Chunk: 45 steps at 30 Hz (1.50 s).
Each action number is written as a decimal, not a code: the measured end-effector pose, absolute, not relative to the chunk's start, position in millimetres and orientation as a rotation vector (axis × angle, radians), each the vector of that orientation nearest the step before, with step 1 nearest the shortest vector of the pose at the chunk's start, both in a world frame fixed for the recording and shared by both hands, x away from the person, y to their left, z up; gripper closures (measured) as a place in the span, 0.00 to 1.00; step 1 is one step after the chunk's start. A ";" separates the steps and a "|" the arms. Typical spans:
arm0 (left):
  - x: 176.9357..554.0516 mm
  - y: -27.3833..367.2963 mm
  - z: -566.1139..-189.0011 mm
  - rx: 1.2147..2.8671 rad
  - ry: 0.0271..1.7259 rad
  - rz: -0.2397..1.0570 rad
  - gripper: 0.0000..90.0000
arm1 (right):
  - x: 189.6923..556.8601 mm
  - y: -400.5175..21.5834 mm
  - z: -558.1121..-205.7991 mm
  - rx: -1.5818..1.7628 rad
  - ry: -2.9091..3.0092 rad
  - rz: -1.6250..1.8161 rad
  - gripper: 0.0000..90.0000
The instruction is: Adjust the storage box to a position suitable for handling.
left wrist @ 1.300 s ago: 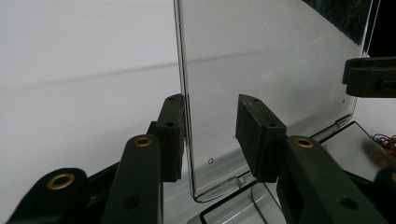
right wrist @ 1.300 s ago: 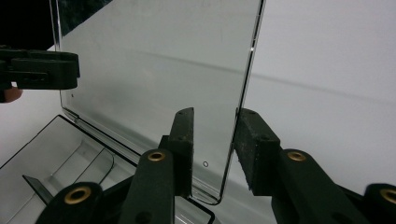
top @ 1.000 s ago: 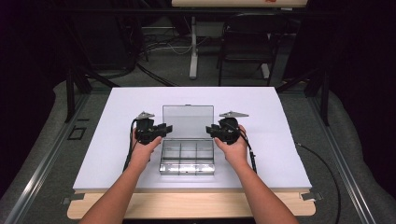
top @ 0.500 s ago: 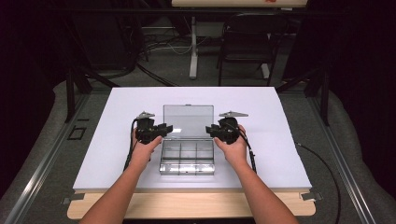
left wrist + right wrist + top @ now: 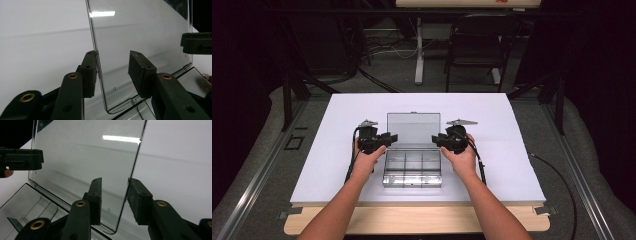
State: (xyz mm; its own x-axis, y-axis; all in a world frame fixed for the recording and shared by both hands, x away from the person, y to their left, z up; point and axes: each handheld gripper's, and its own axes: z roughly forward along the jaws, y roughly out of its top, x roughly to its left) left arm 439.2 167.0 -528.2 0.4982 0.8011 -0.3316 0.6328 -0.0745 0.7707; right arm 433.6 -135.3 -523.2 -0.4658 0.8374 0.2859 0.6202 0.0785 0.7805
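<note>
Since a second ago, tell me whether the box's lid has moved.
No. The lid stands upright at the same spot against the table's far edge.

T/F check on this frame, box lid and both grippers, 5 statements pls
1. The lid of the clear box stands raised. True.
2. The left gripper straddles the lid's side edge with its jaws apart. True: its jaws have just been opening, and a gap shows between the lid and the far pad.
3. The right gripper lies flat on the table, far from the box. False: it is at the lid's other side edge, the edge between its open jaws.
4. The box is packed full of red parts. False: in the high view its compartments look empty.
5. The box sits on a white table. True.
</note>
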 end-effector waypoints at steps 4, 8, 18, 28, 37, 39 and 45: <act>440.0 167.0 -529.2 1.778 1.210 0.209 0.65 | 434.5 -135.5 -524.2 1.483 2.117 1.334 0.71; 440.4 166.7 -529.8 1.782 1.208 0.211 0.64 | 435.0 -135.7 -524.7 1.487 2.121 1.336 0.71; 441.8 166.5 -532.1 1.778 1.221 0.196 0.62 | 436.7 -134.7 -526.5 1.506 2.118 1.336 0.69; 445.2 166.9 -536.3 1.767 1.231 0.168 0.60 | 439.9 -134.8 -529.6 1.552 2.126 1.341 0.66; 446.1 166.6 -538.1 1.765 1.246 0.149 0.59 | 441.7 -135.4 -531.9 1.573 2.131 1.351 0.65; 446.7 166.7 -538.9 1.762 1.245 0.145 0.59 | 441.9 -135.5 -532.0 1.577 2.132 1.348 0.65; 447.1 166.6 -540.4 1.760 1.250 0.140 0.58 | 442.8 -135.8 -533.0 1.581 2.138 1.348 0.64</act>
State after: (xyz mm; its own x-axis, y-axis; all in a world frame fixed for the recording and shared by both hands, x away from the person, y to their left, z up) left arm 447.1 166.6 -540.4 0.4732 0.7861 -0.3977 0.6790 -0.0378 0.7331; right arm 442.8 -135.8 -533.0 -0.4285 0.8277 0.3625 0.6838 0.0348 0.7288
